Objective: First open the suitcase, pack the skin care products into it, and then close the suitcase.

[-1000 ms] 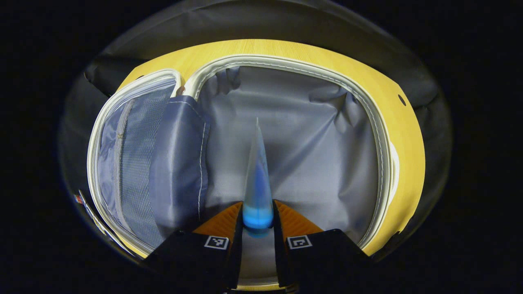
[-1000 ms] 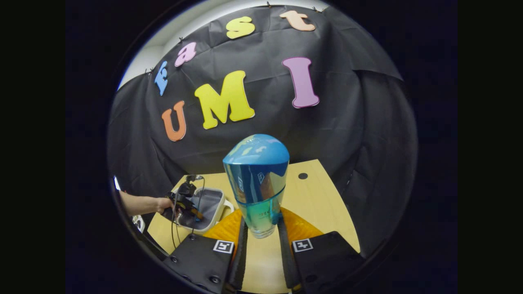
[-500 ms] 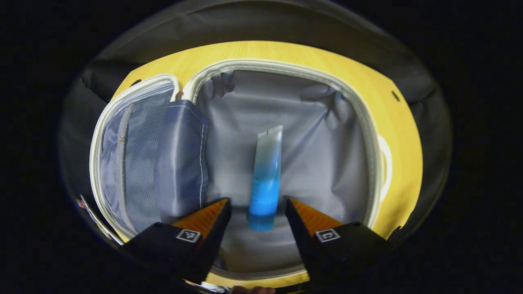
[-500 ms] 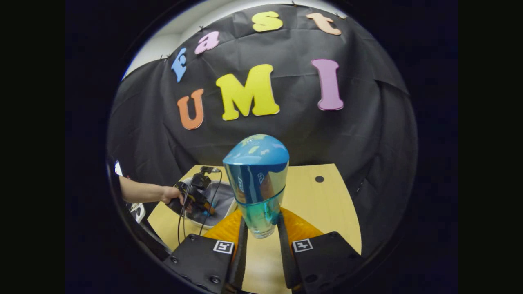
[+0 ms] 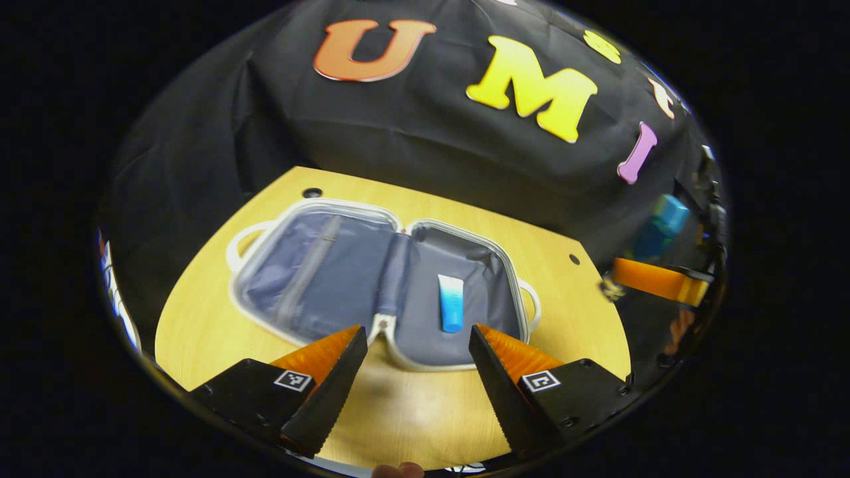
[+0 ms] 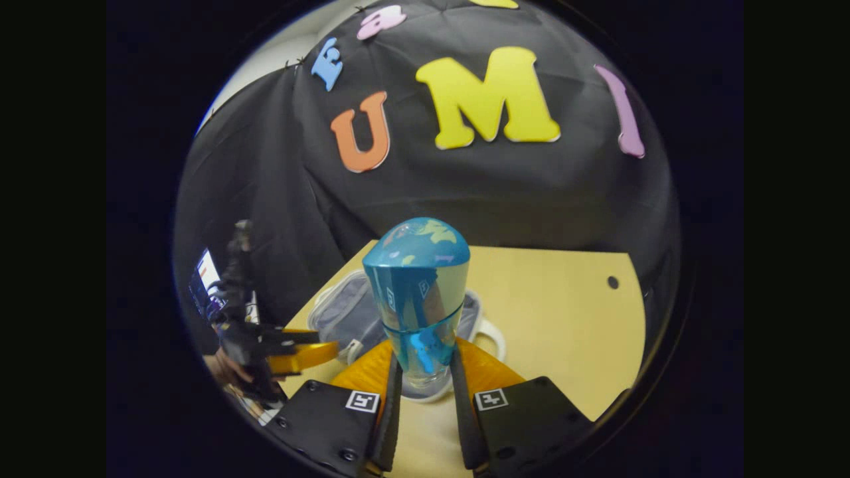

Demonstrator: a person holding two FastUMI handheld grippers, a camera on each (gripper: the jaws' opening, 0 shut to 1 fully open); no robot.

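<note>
I observe my left gripper point(image 5: 415, 338) spread wide and empty above the table point(image 5: 199, 318), tube point(image 5: 451, 303) lying inside the open suitcase point(image 5: 319, 272), my right gripper point(image 6: 425, 372) clamped on a blue bottle point(image 6: 417, 292).

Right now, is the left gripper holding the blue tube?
No, the left gripper is open and the blue tube lies inside the suitcase.

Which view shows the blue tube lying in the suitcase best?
The left gripper view. The blue tube lies flat in the right half of the open suitcase, unobstructed between the left gripper's open fingers. In the right gripper view, the blue bottle held by the right gripper stands before the suitcase; I cannot make out the tube there.
</note>
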